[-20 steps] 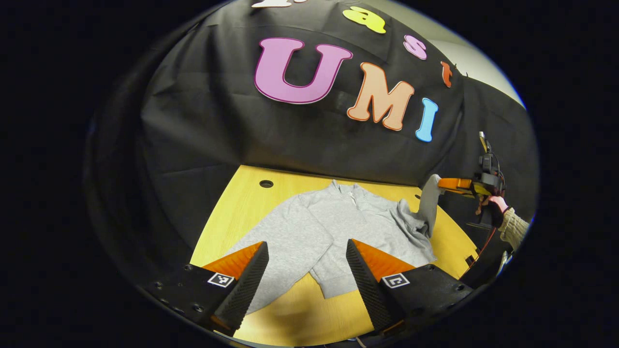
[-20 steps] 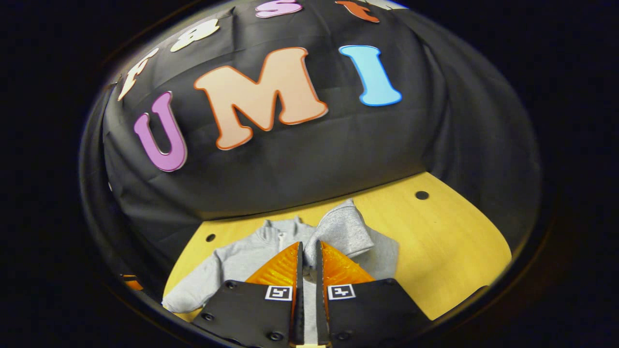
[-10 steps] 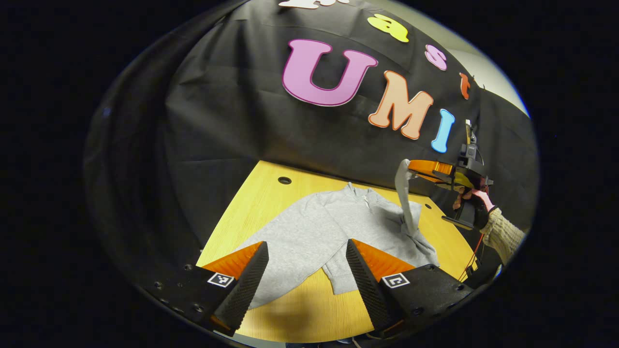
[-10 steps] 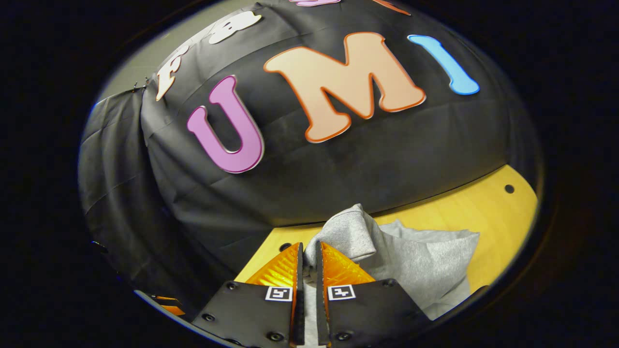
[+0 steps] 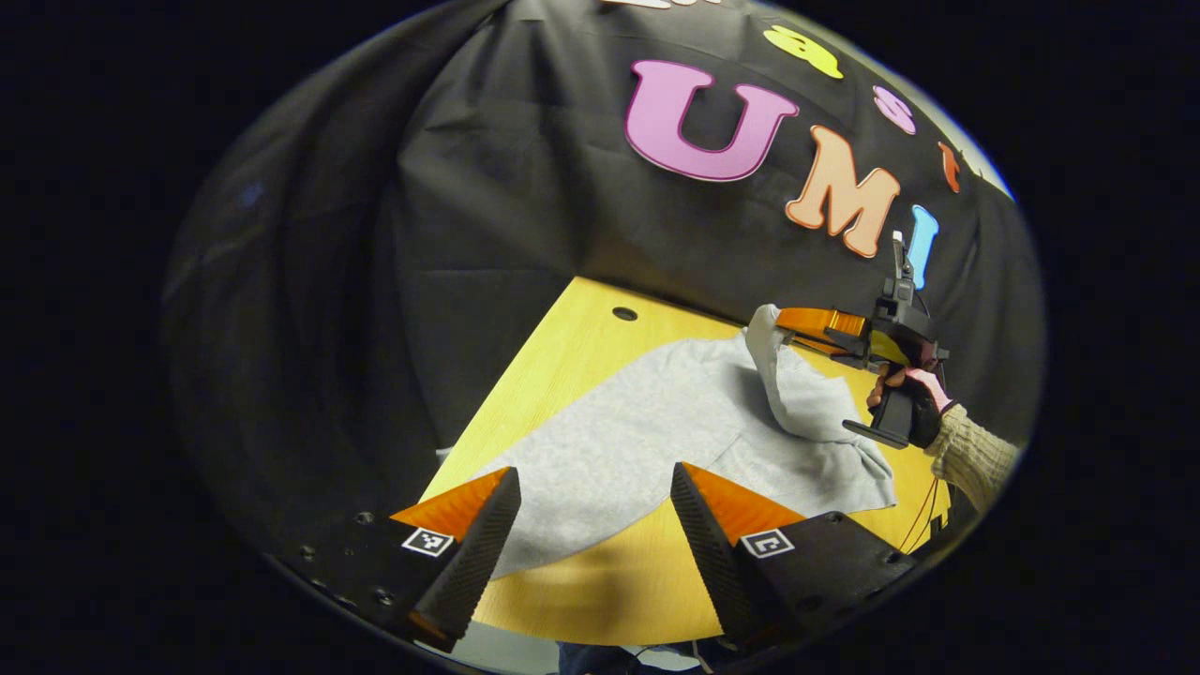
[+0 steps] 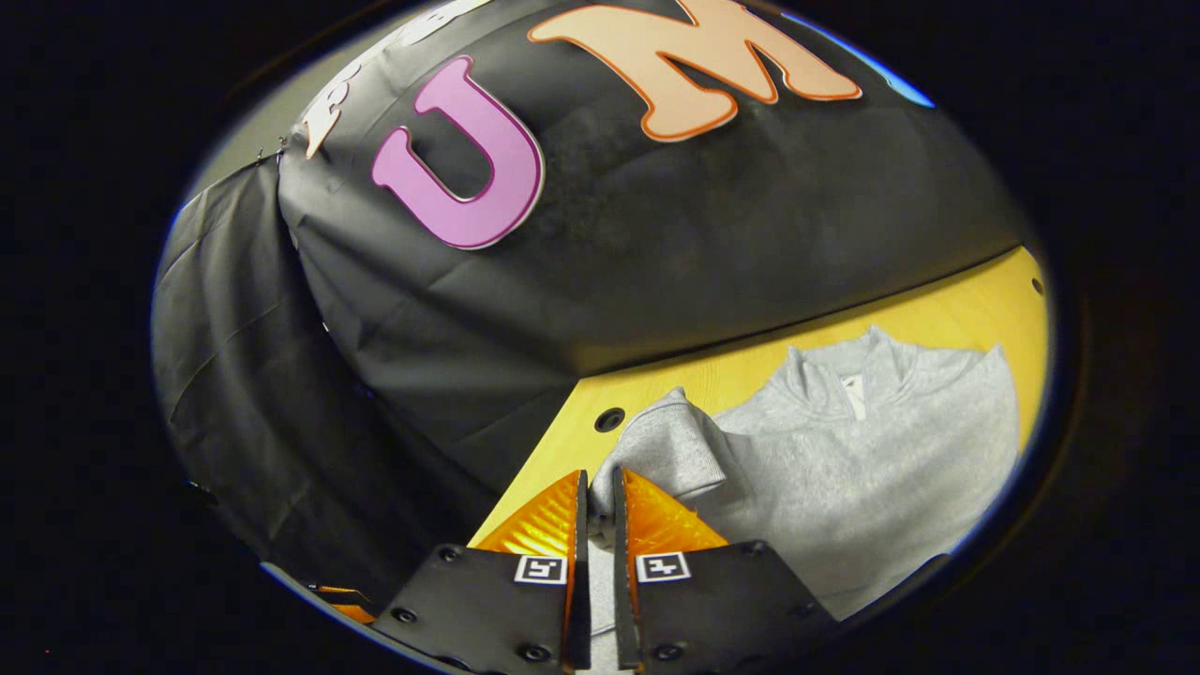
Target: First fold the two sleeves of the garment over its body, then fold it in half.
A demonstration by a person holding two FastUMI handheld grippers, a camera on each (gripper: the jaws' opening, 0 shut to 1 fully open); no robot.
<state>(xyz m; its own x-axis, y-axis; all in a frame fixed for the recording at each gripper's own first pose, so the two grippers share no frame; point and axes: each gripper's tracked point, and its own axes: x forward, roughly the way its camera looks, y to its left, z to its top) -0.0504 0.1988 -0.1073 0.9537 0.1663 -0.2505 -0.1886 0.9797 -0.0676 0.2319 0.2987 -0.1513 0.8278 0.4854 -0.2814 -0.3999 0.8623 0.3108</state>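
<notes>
We take the grey garment [image 5: 675, 431] as our landmark; it lies flat on the yellow table [image 5: 572, 356]. In the left gripper view our left gripper [image 5: 591, 506] hovers with its fingers spread wide apart above the garment's near edge. Beyond the garment's far side, a hand [image 5: 905, 403] holds our right gripper [image 5: 783, 323], lifting a sleeve [image 5: 778, 375] over the body. The right gripper view adds the collar [image 6: 858, 366] and our right gripper pinching the sleeve cuff [image 6: 661, 450].
</notes>
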